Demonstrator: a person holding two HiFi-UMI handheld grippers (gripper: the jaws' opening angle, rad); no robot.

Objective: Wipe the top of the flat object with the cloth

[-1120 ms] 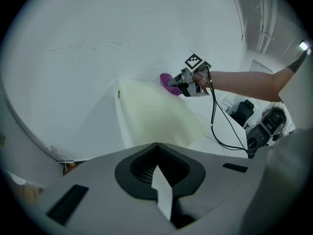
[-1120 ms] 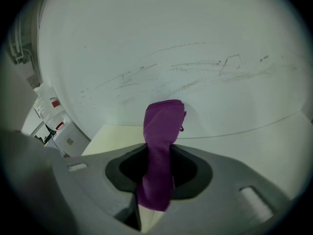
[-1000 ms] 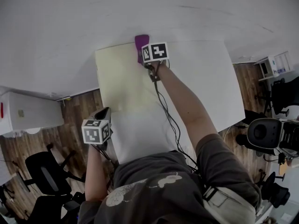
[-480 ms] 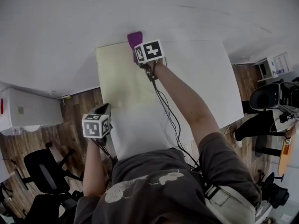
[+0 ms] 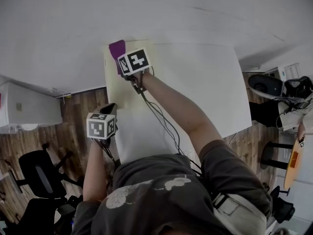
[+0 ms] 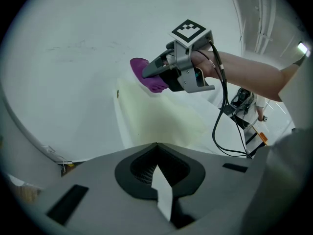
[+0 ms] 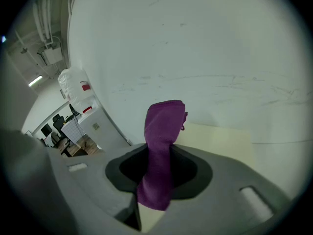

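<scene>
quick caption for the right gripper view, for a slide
Right tongs clamped on a purple cloth at the far edge of a pale yellow sheet.

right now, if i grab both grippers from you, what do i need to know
The right gripper is shut on the cloth, which sits at the far left corner of the sheet.
The left gripper is shut and empty, held off the left edge of the table, by the sheet's near end.
Done: the cloth is gripped and at the sheet. How much is wiped does not show.
Left: probably sweep the cloth over the rest of the sheet, toward you.
</scene>
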